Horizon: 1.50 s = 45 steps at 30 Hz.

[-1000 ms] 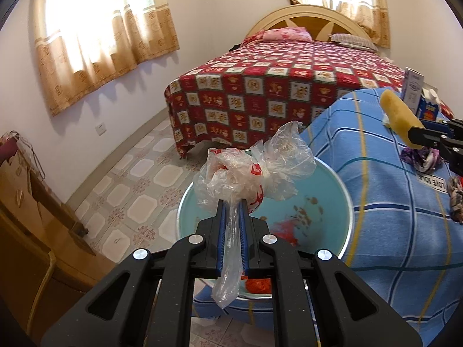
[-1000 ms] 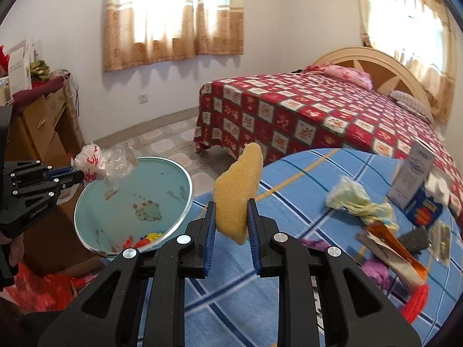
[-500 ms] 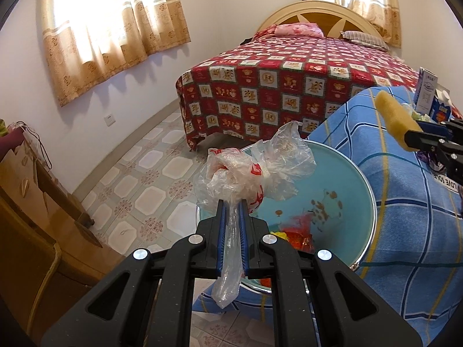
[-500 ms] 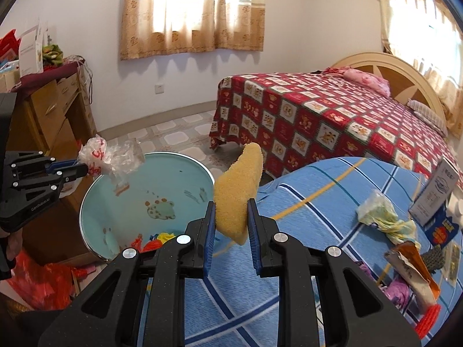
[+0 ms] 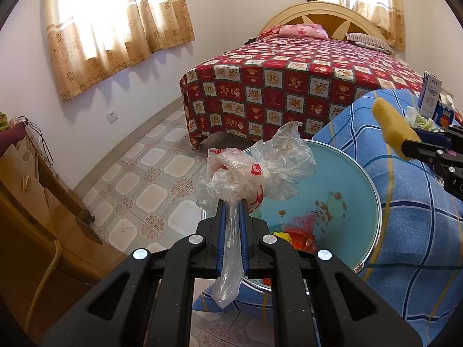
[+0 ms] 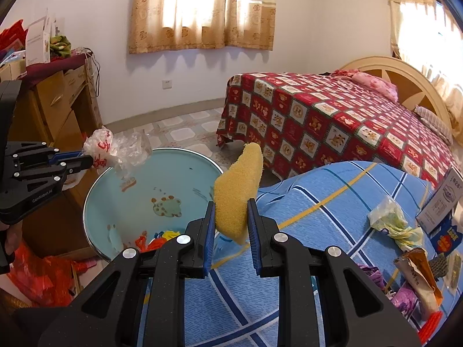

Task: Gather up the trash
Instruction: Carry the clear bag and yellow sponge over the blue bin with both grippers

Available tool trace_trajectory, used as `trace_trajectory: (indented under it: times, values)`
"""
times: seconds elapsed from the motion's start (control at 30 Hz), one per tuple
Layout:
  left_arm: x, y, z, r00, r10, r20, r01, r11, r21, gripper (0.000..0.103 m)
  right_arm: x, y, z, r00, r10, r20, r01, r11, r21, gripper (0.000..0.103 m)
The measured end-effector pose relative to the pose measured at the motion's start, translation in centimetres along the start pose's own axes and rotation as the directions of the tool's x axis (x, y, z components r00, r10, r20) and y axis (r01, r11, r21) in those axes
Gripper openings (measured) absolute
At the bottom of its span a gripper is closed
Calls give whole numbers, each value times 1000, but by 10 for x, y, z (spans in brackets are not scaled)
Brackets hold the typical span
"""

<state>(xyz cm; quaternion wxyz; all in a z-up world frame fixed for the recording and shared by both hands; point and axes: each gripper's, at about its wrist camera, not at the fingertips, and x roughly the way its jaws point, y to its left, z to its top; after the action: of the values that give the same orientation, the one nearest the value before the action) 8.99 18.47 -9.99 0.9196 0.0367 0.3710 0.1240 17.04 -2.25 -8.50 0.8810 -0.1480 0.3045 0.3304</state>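
The left gripper [image 5: 231,205] is clamped on a crumpled clear plastic bag with red print [image 5: 231,179]; the right gripper [image 6: 231,211] squeezes a yellow sponge wedge [image 6: 238,193]; the round light-blue basin [image 5: 358,173] lies ahead of and below both jaws; best to bring each piece squarely over its opening before parting the jaws, since light plastic may cling or drift.
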Motion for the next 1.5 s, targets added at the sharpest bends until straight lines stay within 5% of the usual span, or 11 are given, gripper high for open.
trace_trajectory:
  times: [1.5]
  values:
    - [-1, 3, -1, 1000, -5, 1, 5, 1000, -2, 10, 4, 24, 7, 1000, 20, -1, -20, 999, -42, 22]
